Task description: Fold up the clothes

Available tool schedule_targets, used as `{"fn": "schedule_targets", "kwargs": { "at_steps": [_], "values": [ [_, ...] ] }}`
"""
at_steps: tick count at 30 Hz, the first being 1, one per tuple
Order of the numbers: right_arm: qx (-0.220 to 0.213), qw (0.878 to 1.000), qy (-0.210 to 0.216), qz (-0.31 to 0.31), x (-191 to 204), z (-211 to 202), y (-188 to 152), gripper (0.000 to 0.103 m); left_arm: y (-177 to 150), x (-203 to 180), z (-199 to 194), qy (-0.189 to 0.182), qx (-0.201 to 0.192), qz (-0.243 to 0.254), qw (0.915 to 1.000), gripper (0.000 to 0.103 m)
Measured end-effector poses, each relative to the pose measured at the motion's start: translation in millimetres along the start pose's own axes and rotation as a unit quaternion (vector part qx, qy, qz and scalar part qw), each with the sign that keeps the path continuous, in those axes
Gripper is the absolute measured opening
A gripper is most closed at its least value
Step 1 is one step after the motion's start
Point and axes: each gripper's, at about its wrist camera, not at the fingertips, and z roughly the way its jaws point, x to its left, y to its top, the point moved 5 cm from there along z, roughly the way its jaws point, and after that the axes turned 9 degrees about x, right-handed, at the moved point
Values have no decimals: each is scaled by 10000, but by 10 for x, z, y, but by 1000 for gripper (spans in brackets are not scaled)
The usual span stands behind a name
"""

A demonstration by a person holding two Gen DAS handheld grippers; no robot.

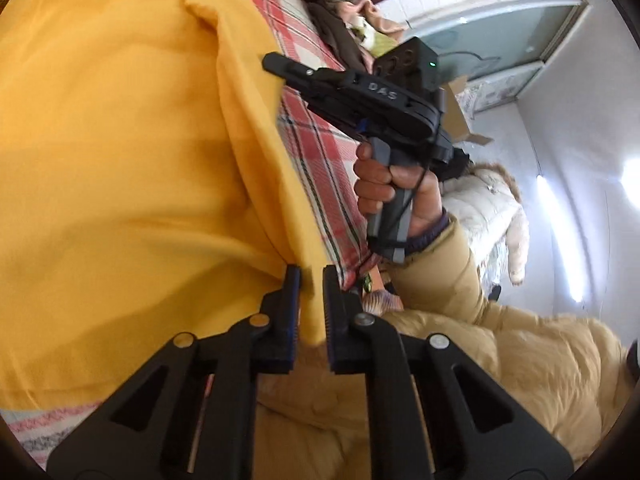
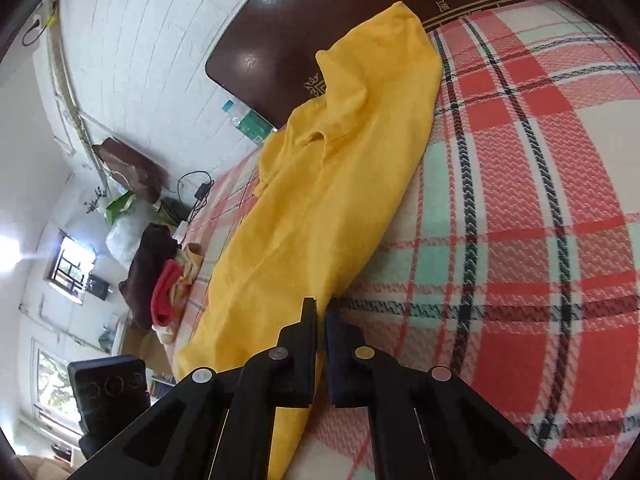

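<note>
While both grippers sit at the near hem, the scene reads as follows.

Garment: yellow garment [image 2: 320, 208] lies on the plaid blanket [image 2: 520, 200], gathered into a long narrow strip.
Long axis: in the right wrist view it runs from the gripper at the bottom up and away toward the dark headboard [image 2: 320, 12]; the collar end [image 2: 332, 120] points at the headboard, the hem end lies nearest the camera.
Far end: a bunched fold of cloth rises against the headboard's lower edge.
Left gripper [image 1: 311, 280]: fingers closed to a narrow gap with a vertical edge of the yellow cloth pinched between the pads; the fabric hangs and spreads away to the left of that view.
Right gripper [image 2: 322, 308]: fingers nearly together, clamped on the strip's near edge where it meets the blanket.
Right gripper, seen from the left wrist view: held by the right hand [image 1: 384, 192] by its grey handle, above the blanket beside the yellow edge.
Clothes pile [image 2: 160, 276]: brown and red items lie on the blanket, left of the strip, apart from it.
Sleeve: tan padded sleeve [image 1: 440, 280] covers the wrist.
</note>
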Motion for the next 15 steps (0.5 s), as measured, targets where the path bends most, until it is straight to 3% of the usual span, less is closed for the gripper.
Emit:
{"fn": "schedule_targets", "kwargs": {
  "at_steps": [3, 4, 6, 8, 10, 13, 15],
  "values": [
    [272, 9978, -595, -107, -84, -66, -51, 8, -46, 73, -278, 821, -395, 78, 9958, 15],
    [360, 9956, -868, -48, -129, -81, -38, 16, -29, 130, -440, 1031, -640, 3, 9926, 18],
    [381, 9919, -1210, -82, -140, -149, 26, 26, -24, 246, -811, 1518, -1175, -139, 9813, 51],
    [193, 9898, -1329, -478, 58, -223, 189, 46, -48, 377, -1204, 2122, -1659, -265, 9627, 69],
    [154, 9836, -1406, -1120, 365, -222, 369, 59, -61, 538, -1506, 2675, -1885, -396, 9441, 69],
    [234, 9649, -1592, -2075, 858, 34, 657, 70, -57, 855, -1708, 3220, -1736, -619, 9286, 69],
    [410, 9532, -1703, -2462, 1093, 304, 844, 72, -62, 1066, -1708, 3547, -1505, -715, 9200, 69]
  ]
}}
